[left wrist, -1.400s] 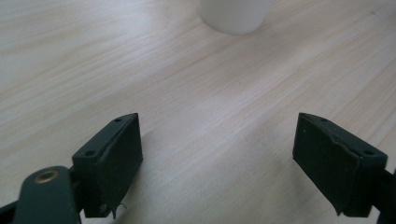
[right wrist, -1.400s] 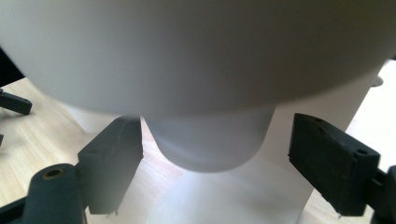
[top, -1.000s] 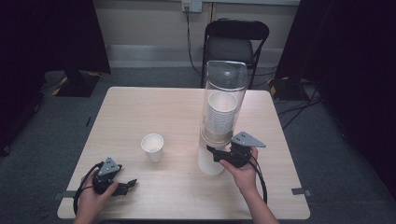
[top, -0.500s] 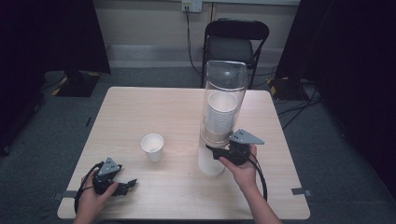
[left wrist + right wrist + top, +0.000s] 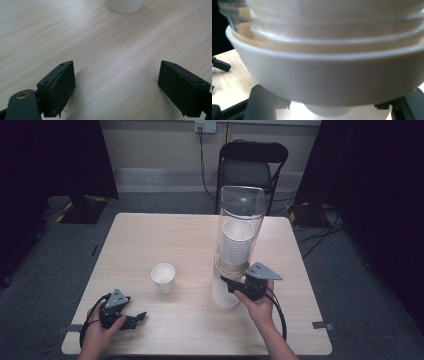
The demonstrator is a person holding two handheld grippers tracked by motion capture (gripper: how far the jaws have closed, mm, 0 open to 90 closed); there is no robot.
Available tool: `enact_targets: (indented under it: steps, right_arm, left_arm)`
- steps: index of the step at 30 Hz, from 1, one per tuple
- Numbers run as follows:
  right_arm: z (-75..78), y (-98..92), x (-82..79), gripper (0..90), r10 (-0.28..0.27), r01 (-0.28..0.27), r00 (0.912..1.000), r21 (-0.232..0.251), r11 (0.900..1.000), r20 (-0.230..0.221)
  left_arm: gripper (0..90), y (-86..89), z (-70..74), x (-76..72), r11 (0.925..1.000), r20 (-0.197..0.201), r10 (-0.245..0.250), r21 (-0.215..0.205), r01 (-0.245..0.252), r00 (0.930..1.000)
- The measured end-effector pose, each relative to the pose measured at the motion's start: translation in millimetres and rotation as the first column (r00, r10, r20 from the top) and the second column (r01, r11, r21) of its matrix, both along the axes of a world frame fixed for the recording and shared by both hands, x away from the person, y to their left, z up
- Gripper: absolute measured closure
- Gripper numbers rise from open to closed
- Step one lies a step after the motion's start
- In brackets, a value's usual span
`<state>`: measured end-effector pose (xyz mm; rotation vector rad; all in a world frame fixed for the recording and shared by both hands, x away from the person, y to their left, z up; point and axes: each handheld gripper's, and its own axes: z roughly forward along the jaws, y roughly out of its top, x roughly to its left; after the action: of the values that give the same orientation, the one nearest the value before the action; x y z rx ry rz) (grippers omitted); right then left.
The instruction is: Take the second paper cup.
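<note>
A tall clear cup dispenser (image 5: pixel 239 245) stands upright at about 3 o'clock of the tabletop (image 5: pixel 165 232), loaded with a stack of white cups (image 5: pixel 237 240); its white collar sits low on the tube, and a cup bottom (image 5: pixel 226 292) pokes out beneath it, ready to be drawn downward. That seems to be why the right gripper (image 5: pixel 231 284) is brought in from the 5 o'clock side at the level just under the collar. In the right gripper view the dispenser collar (image 5: pixel 332 75) looms very close, with the black jaws low on either side of the protruding cup. They look set around the cup, but whether they are squeezing it or only bracketing it I cannot tell, since the collar hides the contact.

A single paper cup (image 5: pixel 163 277) stands upright and open near the middle of the tabletop, at 9 o'clock of the dispenser and well apart from it, likely one taken out already.

The left gripper (image 5: pixel 135 319) rests low at the 7 o'clock corner, apparently parked out of the way. Its jaws are spread wide over bare wood, holding nothing, with the lone cup's base at 12 o'clock in its own view.
</note>
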<state>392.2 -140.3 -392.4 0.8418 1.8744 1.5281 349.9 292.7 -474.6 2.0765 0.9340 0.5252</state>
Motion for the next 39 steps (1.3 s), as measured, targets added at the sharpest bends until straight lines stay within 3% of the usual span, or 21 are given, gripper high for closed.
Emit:
enact_targets:
  steps: [2, 3, 4, 5, 9, 12, 15, 39]
  right_arm:
    - [-0.7, 0.4, -0.2, 34.3, -0.008, 0.008, 0.9999, -0.011, 1.0, -0.009]
    - [-7.1, 1.9, 2.2, 35.0, -0.023, 0.019, 0.9982, -0.083, 0.996, -0.055]
    - [-21.1, 0.3, 4.0, 35.4, -0.025, 0.023, 0.9994, -0.075, 0.997, -0.025]
    - [-24.5, -1.6, 0.8, 35.3, -0.02, 0.02, 0.9997, -0.047, 0.999, -0.01]
    - [-20.6, -2.4, 0.7, 35.4, -0.004, 0.003, 0.9998, -0.057, 0.998, -0.018]
    - [-22.4, -3.7, 0.4, 35.5, -0.004, 0.004, 1.0, -0.072, 0.997, 0.003]
    - [-26.6, -3.2, -1.4, 35.5, -0.012, 0.013, 0.9997, -0.048, 0.999, 0.021]
    - [-27.6, -4.3, -2.3, 35.8, -0.018, 0.018, 0.9998, -0.051, 0.999, 0.006]
  left_arm:
    - [13.9, -0.1, -0.1, 0.0, 1.0, 0.001, 0.001, -0.001, -0.001, 1.0]
    - [13.9, 0.0, -0.1, 0.1, 1.0, 0.001, 0.001, -0.001, -0.001, 1.0]
    - [13.9, 0.0, 0.0, -0.2, 1.0, -0.004, -0.001, 0.0, 0.001, 1.0]
    - [13.8, -0.3, -0.4, -0.2, 1.0, -0.002, 0.002, -0.007, -0.002, 1.0]
    - [13.7, 0.0, -0.1, 0.2, 1.0, 0.0, -0.001, -0.003, 0.001, 1.0]
    - [13.7, 0.0, -0.2, 0.1, 1.0, 0.001, -0.001, -0.003, 0.001, 1.0]
    - [13.7, 0.0, -0.2, 0.0, 1.0, 0.001, -0.001, -0.003, 0.001, 1.0]
    - [13.8, 0.0, -0.1, -0.2, 1.0, -0.004, -0.002, -0.001, 0.002, 1.0]
